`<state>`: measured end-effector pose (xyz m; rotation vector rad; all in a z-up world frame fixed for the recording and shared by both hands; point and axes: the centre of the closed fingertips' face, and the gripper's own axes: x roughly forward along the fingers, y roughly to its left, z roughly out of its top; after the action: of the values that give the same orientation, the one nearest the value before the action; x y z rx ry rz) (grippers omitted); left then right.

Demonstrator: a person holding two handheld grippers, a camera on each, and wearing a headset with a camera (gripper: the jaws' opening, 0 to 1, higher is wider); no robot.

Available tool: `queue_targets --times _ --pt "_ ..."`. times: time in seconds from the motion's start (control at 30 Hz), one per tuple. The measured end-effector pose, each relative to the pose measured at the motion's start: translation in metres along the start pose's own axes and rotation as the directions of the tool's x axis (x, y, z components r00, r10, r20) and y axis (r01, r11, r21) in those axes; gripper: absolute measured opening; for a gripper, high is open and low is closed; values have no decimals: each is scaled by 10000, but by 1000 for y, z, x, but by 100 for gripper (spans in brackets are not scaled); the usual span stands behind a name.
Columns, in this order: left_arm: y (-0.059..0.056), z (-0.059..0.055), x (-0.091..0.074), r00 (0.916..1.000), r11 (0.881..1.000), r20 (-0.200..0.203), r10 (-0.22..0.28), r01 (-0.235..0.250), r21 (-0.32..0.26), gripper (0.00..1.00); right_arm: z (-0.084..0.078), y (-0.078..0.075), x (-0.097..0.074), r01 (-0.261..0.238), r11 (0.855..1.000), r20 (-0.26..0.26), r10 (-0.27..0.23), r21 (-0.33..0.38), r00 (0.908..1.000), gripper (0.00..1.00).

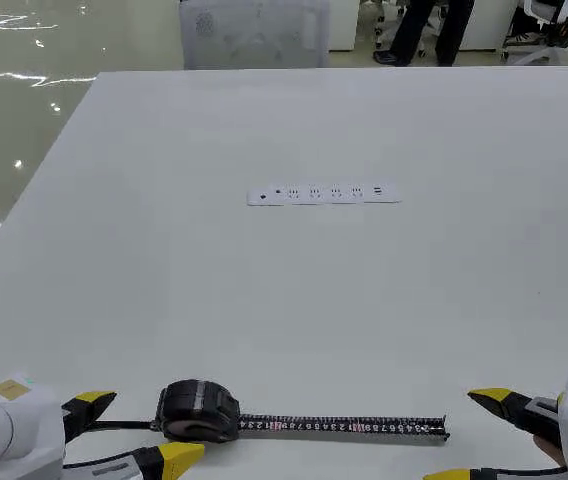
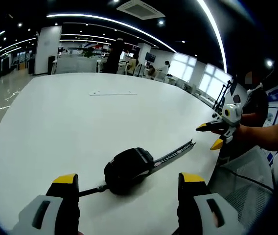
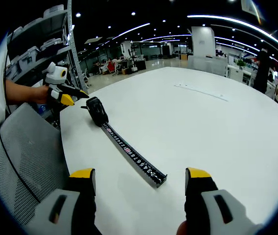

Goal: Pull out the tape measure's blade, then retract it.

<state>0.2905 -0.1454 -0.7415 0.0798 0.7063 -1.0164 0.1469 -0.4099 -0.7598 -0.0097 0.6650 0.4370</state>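
The left gripper (image 1: 136, 430) has its yellow-tipped jaws spread wide, holding nothing. Just ahead of them, in line with the gap between the tips, sits the tape measure (image 1: 197, 410). It has a rounded black case with a grey band across its top, and it rests on the near edge of the white desk (image 1: 314, 300). A thin black strap (image 1: 124, 425) trails from the back of the case toward the left jaws and lies on the desk between them. I cannot tell whether the lower tip touches the case in the head view; in the left gripper view the case sits clear of both tips.

The blade (image 1: 344, 427) is pulled out of the case and lies flat along the desk's near edge, pointing toward the right gripper (image 1: 469, 435). It is dark, with pale numerals and small red marks along its length, and ends in a small metal hook (image 1: 446, 430).

The right gripper's jaws are also spread and hold nothing. Their tips are near the hook end of the blade but apart from it.

Farther out, near the middle of the desk, lies a white power strip (image 1: 324, 194).
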Motion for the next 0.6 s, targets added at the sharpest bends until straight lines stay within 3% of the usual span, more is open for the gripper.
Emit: queue_targets --times 0.2,0.3,0.6 --pt "-1 0 2 9999 9999 -43 110 -110 -8 80 0 0 0 47 10000 37 -48 26 10000 75" --pt "-2 3 3 9998 9987 81 208 -204 -457 80 1 3 1 -57 10000 169 56 81 9998 75" --pt "-8 10 11 9990 9955 83 438 -429 -848 82 1 3 2 -139 9998 195 136 133 9997 76"
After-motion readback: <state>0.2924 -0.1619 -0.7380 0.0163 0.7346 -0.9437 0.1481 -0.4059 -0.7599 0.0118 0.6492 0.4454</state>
